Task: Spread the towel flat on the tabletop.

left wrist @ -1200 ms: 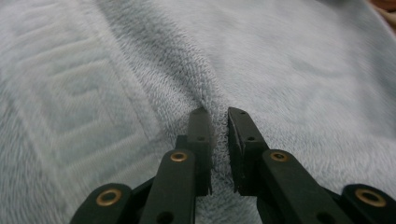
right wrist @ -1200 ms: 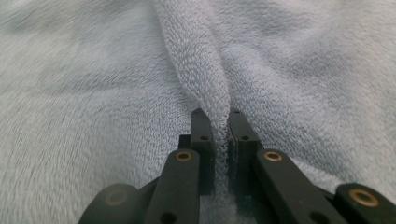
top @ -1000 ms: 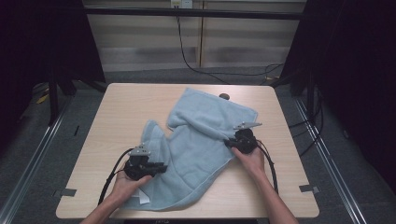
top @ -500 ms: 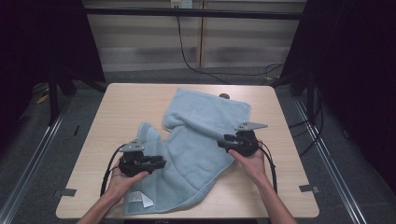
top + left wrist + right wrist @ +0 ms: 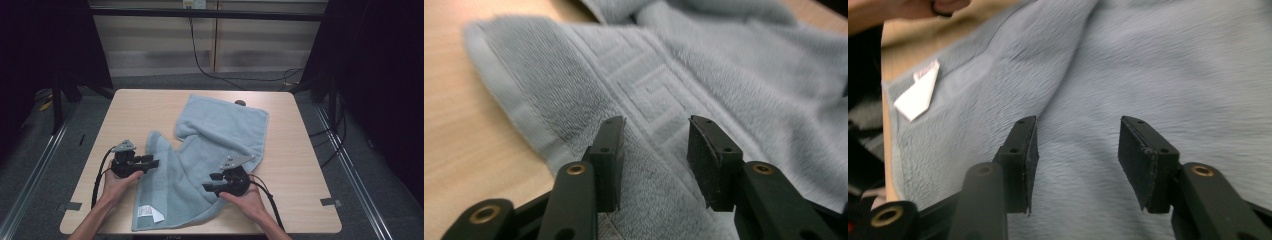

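I've let go and pulled both hands nearer: my left gripper (image 5: 151, 162) and right gripper (image 5: 209, 187) gape empty over the towel (image 5: 220, 130), ready to regrip

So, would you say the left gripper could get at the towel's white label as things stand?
Probably yes. The left gripper is open at the towel's left edge, and the white label lies uncovered on the near corner just below it, with nothing between them.
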`<state>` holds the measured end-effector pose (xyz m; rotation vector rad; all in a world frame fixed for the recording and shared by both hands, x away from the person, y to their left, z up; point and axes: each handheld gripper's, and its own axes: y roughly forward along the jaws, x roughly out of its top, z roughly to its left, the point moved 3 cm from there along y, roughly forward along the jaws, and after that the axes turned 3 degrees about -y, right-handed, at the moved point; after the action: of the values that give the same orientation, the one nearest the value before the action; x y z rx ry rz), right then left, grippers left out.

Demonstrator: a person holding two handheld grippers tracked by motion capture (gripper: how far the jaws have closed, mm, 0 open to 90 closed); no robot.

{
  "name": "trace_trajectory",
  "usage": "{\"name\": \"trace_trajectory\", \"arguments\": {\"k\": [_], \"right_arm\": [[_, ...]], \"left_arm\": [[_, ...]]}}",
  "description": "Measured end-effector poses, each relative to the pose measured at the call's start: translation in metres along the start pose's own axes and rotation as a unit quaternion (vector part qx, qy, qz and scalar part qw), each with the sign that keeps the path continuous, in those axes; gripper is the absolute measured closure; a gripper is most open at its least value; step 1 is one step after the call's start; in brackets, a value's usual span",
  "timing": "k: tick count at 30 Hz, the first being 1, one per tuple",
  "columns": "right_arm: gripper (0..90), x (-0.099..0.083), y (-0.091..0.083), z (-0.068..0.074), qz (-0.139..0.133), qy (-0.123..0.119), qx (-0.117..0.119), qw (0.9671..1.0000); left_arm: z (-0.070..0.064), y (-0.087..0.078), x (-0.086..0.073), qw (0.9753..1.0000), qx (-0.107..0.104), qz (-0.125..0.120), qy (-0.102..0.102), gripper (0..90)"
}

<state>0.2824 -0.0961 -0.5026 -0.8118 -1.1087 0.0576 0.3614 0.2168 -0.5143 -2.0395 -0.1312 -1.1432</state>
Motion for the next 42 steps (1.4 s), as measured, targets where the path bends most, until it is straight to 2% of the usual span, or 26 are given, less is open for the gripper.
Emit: {"name": "trace_trajectory", "arguments": {"k": [1, 3, 5, 6, 7, 9, 12, 13, 15, 17, 19, 21, 24, 29, 33, 36, 37, 39, 41, 42], "right_arm": [[49.4, -0.001, 0.003, 0.003, 0.003, -0.004, 0.004, 1.0], [47.0, -0.001, 0.009, 0.012, 0.008, -0.01, 0.016, 0.9998], [45.2, -0.001, 0.013, 0.018, 0.009, -0.017, 0.024, 0.9995], [44.4, 0.0, 0.014, 0.022, 0.013, -0.02, 0.029, 0.9993], [44.0, 0.0, 0.015, 0.023, 0.013, -0.022, 0.034, 0.9991], [43.9, -0.002, 0.018, 0.025, 0.016, -0.024, 0.044, 0.9986], [46.4, -0.006, 0.02, 0.028, 0.031, -0.032, 0.044, 0.998], [52.3, -0.007, 0.021, 0.028, 0.033, -0.034, 0.045, 0.9978], [76.4, -0.009, 0.022, 0.03, 0.043, -0.047, 0.05, 0.9967], [84.7, -0.008, 0.021, 0.029, 0.046, -0.049, 0.042, 0.9968], [87.3, -0.005, 0.016, 0.025, 0.049, -0.056, 0.031, 0.9967], [88.1, -0.005, 0.006, 0.018, 0.045, -0.048, 0.024, 0.9976], [88.6, -0.008, -0.011, 0.004, 0.038, -0.034, 0.005, 0.9987], [88.7, -0.025, -0.042, -0.017, 0.041, -0.02, -0.028, 0.9986], [87.9, -0.043, -0.065, -0.047, 0.035, 0.006, -0.062, 0.9975], [86.8, -0.052, -0.077, -0.071, 0.041, 0.017, -0.092, 0.9948], [86.5, -0.055, -0.082, -0.082, 0.04, 0.027, -0.11, 0.9928], [84.4, -0.061, -0.086, -0.099, 0.046, 0.039, -0.131, 0.9895], [86.9, -0.064, -0.088, -0.114, 0.046, 0.049, -0.137, 0.9883], [85.9, -0.063, -0.089, -0.119, 0.042, 0.055, -0.147, 0.9867]], "left_arm": [[-0.002, 0.003, -0.002, 0.9999, 0.003, 0.008, 0.012, 57.9], [-0.006, 0.006, -0.003, 0.9996, 0.006, 0.015, 0.022, 59.0], [-0.009, 0.009, -0.004, 0.999, 0.007, 0.028, 0.033, 68.7], [-0.01, 0.01, -0.005, 0.9985, 0.015, 0.034, 0.04, 78.1], [-0.012, 0.011, -0.006, 0.9982, 0.014, 0.035, 0.046, 80.9], [-0.014, 0.011, -0.006, 0.9982, 0.013, 0.036, 0.047, 87.0], [-0.014, 0.011, -0.006, 0.9983, 0.007, 0.037, 0.043, 89.5], [-0.014, 0.01, -0.006, 0.9986, 0.004, 0.037, 0.038, 90.0], [-0.013, 0.009, -0.005, 0.9989, -0.001, 0.033, 0.034, 89.5], [-0.013, 0.007, -0.004, 0.9992, -0.004, 0.026, 0.03, 87.3], [-0.013, 0.003, -0.002, 0.9995, -0.009, 0.015, 0.027, 81.4], [-0.013, -0.002, 0.001, 0.9994, -0.022, -0.001, 0.025, 76.5], [-0.014, -0.005, 0.004, 0.9992, -0.028, -0.015, 0.023, 72.2], [-0.015, -0.005, 0.006, 0.9992, -0.031, -0.019, 0.017, 65.6], [-0.015, -0.003, 0.006, 0.9993, -0.026, -0.022, 0.013, 61.5], [-0.014, -0.001, 0.006, 0.9994, -0.025, -0.021, 0.009, 57.9], [-0.014, -0.001, 0.006, 0.9995, -0.025, -0.02, 0.007, 56.6], [-0.013, 0.001, 0.008, 0.9994, -0.026, -0.021, 0.003, 54.3], [-0.013, 0.004, 0.011, 0.9996, -0.022, -0.018, 0.004, 52.6], [-0.013, 0.006, 0.015, 0.9996, -0.021, -0.019, 0.006, 51.3]]}}
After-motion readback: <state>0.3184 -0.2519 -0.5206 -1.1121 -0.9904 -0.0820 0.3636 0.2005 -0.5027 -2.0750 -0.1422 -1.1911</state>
